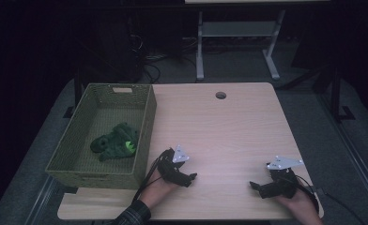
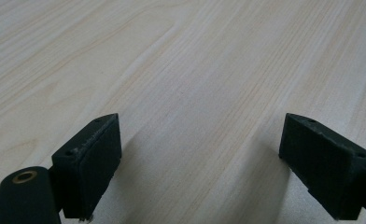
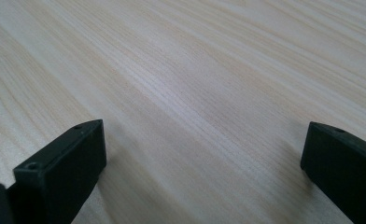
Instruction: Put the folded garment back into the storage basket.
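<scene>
The pale wood-grain tabletop [image 1: 229, 126] carries everything, with a small round hole [image 1: 220, 95] near the middle of its far edge. Along its left edge sits a large olive-green woven rectangular basket [image 1: 147, 123], reaching from the far-left corner almost to the near edge. Inside the basket, toward its near right side, lies a dark green plush toy with a bright green patch [image 1: 115, 142], resting on the basket floor just beside the right wall.

The left gripper [image 1: 191, 177] rests low over the tabletop near the near edge, just right of the basket's near-right corner; its jaws stand wide apart and grasp nothing. The right gripper [image 1: 253, 185] sits toward the near-right corner, well apart from the left one, its jaws likewise spread wide over bare wood.
</scene>
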